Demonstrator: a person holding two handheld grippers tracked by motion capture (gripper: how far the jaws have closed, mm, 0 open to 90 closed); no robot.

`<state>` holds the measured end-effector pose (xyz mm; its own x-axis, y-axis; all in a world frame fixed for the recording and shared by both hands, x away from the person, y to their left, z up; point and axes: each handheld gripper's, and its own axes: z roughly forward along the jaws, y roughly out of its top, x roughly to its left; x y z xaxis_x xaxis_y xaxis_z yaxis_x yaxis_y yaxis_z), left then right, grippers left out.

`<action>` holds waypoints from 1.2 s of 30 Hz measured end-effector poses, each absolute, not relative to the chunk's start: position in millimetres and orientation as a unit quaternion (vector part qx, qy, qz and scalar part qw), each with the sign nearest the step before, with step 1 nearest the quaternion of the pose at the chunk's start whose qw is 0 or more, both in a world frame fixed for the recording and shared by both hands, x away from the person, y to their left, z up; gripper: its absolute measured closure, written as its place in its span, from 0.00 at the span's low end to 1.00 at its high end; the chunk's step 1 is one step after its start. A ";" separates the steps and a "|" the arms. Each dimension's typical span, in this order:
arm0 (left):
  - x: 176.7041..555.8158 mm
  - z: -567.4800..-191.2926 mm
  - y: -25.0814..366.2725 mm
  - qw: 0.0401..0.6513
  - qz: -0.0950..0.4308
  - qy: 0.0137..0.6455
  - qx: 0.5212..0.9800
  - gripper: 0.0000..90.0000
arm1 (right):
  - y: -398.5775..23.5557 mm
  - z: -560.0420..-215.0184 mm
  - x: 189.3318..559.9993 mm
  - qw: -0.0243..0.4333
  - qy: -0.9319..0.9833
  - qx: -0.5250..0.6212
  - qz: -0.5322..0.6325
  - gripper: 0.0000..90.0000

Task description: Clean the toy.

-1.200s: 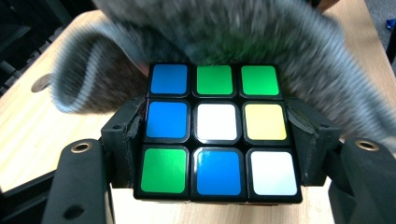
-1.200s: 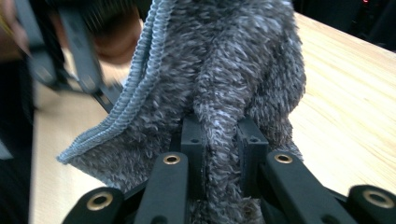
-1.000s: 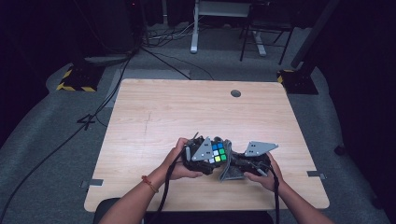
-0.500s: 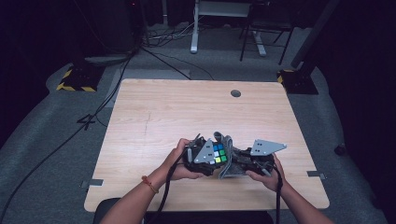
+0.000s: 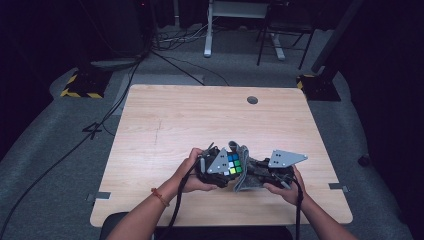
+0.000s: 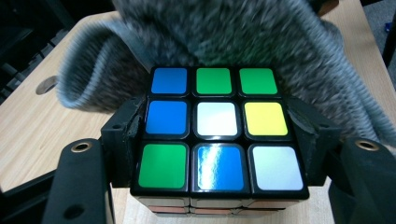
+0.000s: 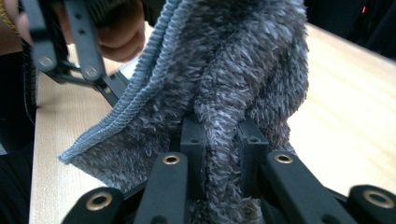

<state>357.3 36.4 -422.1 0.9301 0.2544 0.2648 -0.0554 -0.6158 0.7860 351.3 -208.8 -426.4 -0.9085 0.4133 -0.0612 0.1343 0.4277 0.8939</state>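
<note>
Carefully now: at left, left gripper (image 5: 224, 169) clamped on puzzle cube (image 6: 218, 126), held just above the table (image 5: 165, 125) near its front edge; at right, right gripper (image 7: 219, 154) pinched on grey cloth (image 7: 243, 79). Best wiped with cube steady, cloth pressed flat, 1 face per pass.

Your high view looks forward and down over the table (image 5: 165, 125). Each gripper view sits close behind its jaws; both share the grey cloth (image 6: 261, 32) (image 7: 252, 70).
</note>
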 end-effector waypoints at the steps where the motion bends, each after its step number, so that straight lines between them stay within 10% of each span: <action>1: 356.7 -422.4 35.7 0.432 0.179 0.056 0.882 0.37 | -209.5 -426.6 351.0 0.139 0.832 0.160 0.513 0.85; 36: 356.6 -415.3 39.8 0.447 0.180 0.055 0.875 0.37 | -211.7 -449.5 365.9 0.101 0.851 0.198 0.475 0.85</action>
